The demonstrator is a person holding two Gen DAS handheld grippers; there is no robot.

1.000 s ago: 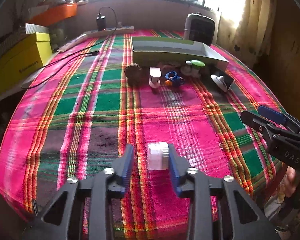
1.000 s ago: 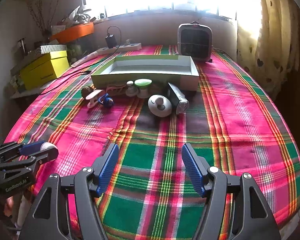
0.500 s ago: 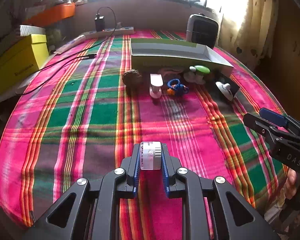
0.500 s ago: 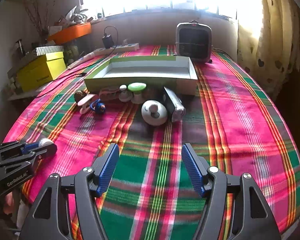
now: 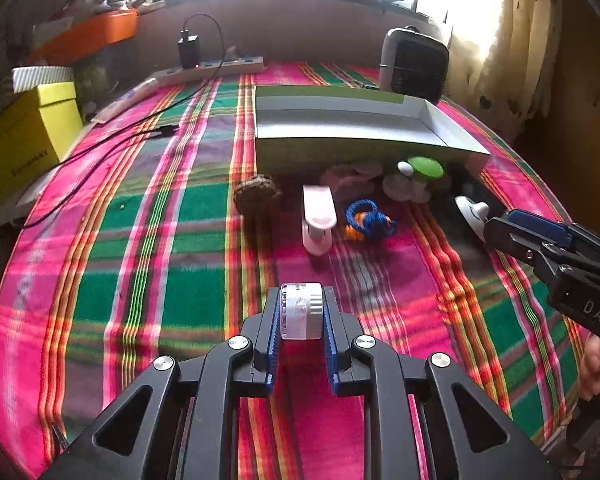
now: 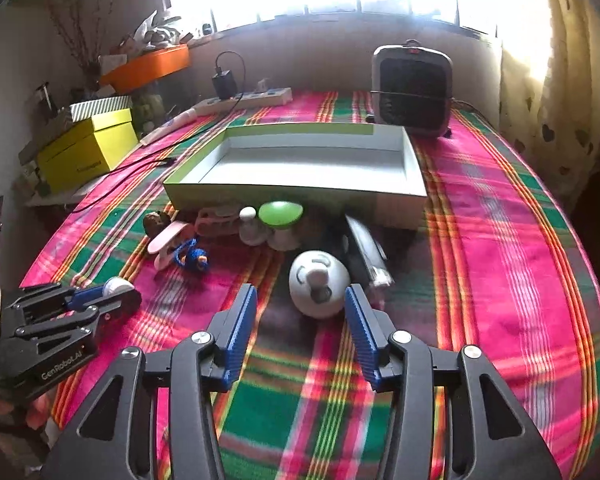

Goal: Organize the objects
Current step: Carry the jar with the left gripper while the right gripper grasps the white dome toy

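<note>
The left hand-held gripper (image 5: pixel 301 312) is clamped on a small white ribbed cylinder (image 5: pixel 301 316), held above the plaid-covered worktop (image 5: pixel 148 264) well in front of the open green-and-white box (image 6: pixel 300 160). The right hand-held gripper (image 6: pixel 300 312) has its jaws closing around a white egg-shaped gadget (image 6: pixel 318 282), whose near end lies between the blue pads (image 6: pixel 242 320), not yet pressed, just in front of that box.
</note>
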